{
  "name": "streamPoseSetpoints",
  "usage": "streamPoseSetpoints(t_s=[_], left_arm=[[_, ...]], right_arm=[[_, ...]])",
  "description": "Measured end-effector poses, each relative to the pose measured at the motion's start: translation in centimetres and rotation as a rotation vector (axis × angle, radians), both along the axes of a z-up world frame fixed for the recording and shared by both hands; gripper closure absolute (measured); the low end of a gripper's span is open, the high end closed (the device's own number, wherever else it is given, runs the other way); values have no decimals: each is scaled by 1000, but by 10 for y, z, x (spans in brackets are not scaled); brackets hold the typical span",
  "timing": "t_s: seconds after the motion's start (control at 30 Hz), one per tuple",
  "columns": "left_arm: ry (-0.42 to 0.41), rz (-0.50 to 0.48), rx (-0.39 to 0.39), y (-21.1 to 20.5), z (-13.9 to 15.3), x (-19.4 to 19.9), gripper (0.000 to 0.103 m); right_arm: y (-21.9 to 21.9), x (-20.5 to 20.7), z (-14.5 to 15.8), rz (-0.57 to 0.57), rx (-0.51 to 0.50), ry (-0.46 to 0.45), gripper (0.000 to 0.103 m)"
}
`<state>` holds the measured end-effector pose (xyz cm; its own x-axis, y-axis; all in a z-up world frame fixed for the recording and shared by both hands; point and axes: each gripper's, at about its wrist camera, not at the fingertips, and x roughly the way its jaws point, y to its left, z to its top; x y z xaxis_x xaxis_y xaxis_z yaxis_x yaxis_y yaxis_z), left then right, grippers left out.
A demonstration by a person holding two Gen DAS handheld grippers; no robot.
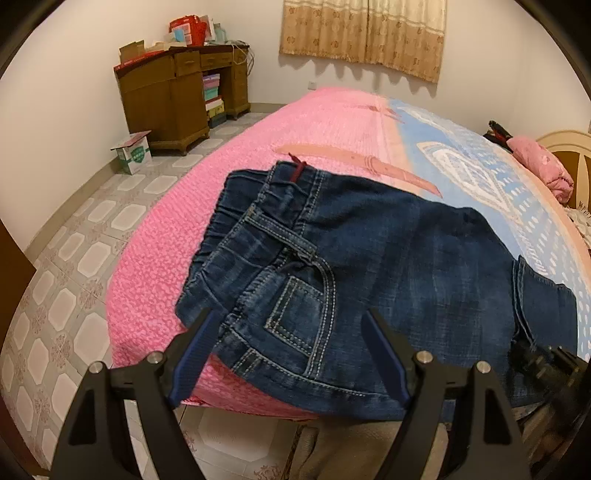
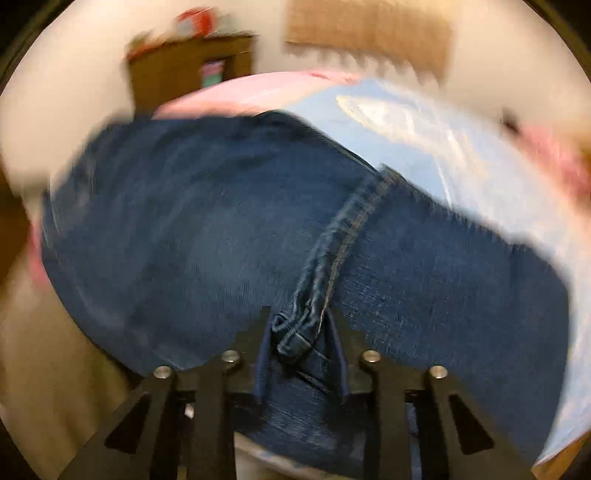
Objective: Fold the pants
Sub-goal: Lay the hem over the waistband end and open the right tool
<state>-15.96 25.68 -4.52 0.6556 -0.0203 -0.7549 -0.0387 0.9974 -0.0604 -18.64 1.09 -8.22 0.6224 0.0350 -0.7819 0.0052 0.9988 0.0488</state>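
Denim jeans [image 1: 369, 258], dark blue, folded on bed [image 1: 184, 221]; waistband at 10 o'clock. Left gripper [image 1: 288, 321] spread; right gripper [image 2: 301, 325] pinching hem.

**Pretty clearly a bedroom at home**

Big bed [image 1: 295, 122] with a pink and blue bedspread fills most of the room. Far left there's a cluttered wooden desk [image 1: 177, 99], curtains [image 1: 364, 33] on the far wall, tiled floor [image 1: 74, 251], cardboard box [image 1: 133, 152].

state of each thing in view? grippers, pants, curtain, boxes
left gripper: open, holding nothing, over the waistband end
right gripper: shut on jeans
jeans: partly folded, lying on bed
curtain: drawn shut
cardboard box: on floor, flap open
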Motion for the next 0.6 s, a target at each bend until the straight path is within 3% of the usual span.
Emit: streamPoseSetpoints(t_s=[0.07, 0.2, 0.3, 0.43, 0.5, 0.6], left_arm=[[-3, 8, -8, 3, 1, 0, 21], [2, 29, -28, 10, -1, 1, 21], [2, 35, -36, 14, -1, 0, 21], [0, 42, -29, 19, -2, -2, 21], [9, 50, -33, 22, -5, -1, 21], [23, 54, -37, 22, -10, 1, 21]], right_arm=[[-15, 4, 14, -43, 123, -9, 89], [1, 8, 41, 4, 108, -73, 89], [29, 7, 37, 77, 14, -89, 89], [58, 0, -5, 185, -114, -35, 88], [69, -7, -15, 213, -193, -59, 88], [67, -2, -2, 194, -170, -89, 88]])
